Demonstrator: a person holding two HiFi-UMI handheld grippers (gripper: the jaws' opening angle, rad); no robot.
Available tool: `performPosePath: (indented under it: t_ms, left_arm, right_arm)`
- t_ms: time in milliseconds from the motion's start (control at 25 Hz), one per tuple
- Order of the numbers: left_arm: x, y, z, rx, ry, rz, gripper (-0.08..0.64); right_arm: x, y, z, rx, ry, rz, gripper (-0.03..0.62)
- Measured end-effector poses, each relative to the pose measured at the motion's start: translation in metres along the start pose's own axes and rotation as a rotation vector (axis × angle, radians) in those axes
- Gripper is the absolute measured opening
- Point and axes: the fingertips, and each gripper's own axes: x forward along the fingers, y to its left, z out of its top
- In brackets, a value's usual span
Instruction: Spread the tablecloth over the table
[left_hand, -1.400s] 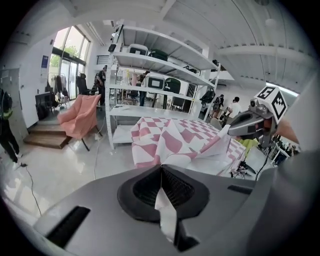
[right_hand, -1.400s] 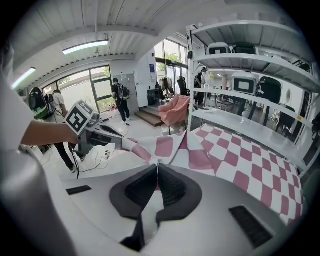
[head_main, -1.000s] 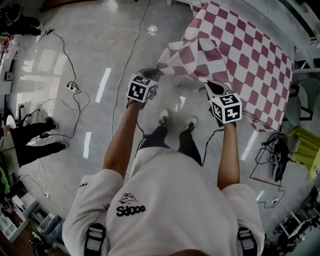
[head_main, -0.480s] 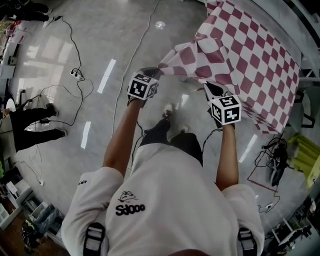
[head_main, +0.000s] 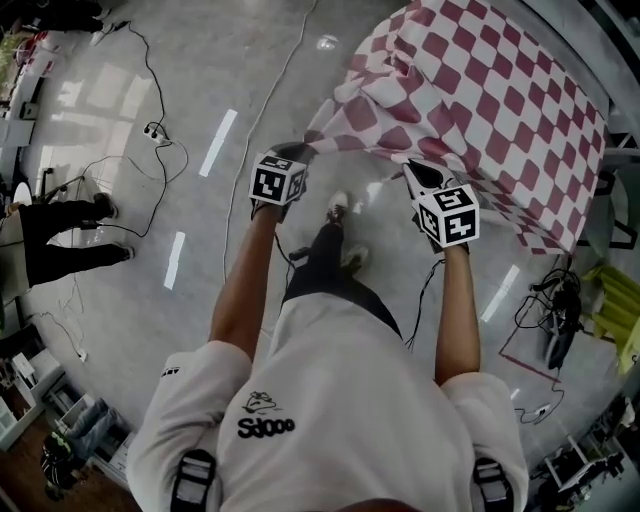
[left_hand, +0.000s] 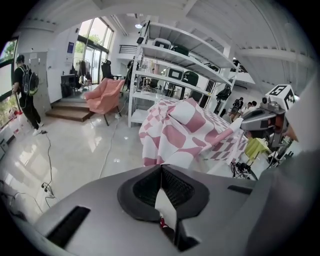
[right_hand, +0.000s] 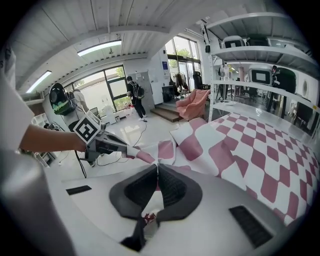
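Left claw (head_main: 303, 150) and right claw (head_main: 412, 170) were each clamped on the tablecloth (head_main: 480, 100) near edge, apparently to draw it flat.

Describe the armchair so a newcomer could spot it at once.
Start at the tall white shelving unit behind the checked tablecloth. Just left of it, beside the low wooden steps, stands the armchair, the only pink upholstered seat in view.

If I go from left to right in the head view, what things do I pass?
Person in dark clothes → power strip on the floor → left tongs → right tongs → yellow thing at the edge.
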Motion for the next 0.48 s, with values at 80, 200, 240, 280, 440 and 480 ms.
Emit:
performPosePath:
  t_ms: [80, 200, 240, 280, 440, 480]
  left_arm:
    - [-0.001, -0.003, -0.015, -0.001, 0.005, 0.005, 0.031]
    - [-0.002, -0.007, -0.035, -0.001, 0.010, 0.017, 0.031]
    - [-0.002, -0.008, -0.041, -0.001, 0.011, 0.021, 0.031]
    - [-0.004, -0.009, -0.047, -0.003, 0.013, 0.025, 0.031]
    - [-0.007, -0.011, -0.067, -0.009, 0.016, 0.027, 0.031]
    - [-0.007, -0.010, -0.070, -0.008, 0.016, 0.030, 0.030]
  right_arm:
    - [-0.001, 0.005, -0.014, 0.000, 0.003, -0.001, 0.026]
    - [-0.002, 0.012, -0.035, 0.005, 0.006, -0.002, 0.026]
    - [-0.002, 0.015, -0.042, 0.008, 0.008, -0.001, 0.026]
    - [-0.002, 0.019, -0.049, 0.010, 0.011, 0.000, 0.026]
    - [-0.001, 0.034, -0.070, -0.003, 0.028, -0.005, 0.026]
    - [-0.001, 0.037, -0.074, -0.010, 0.031, -0.009, 0.026]
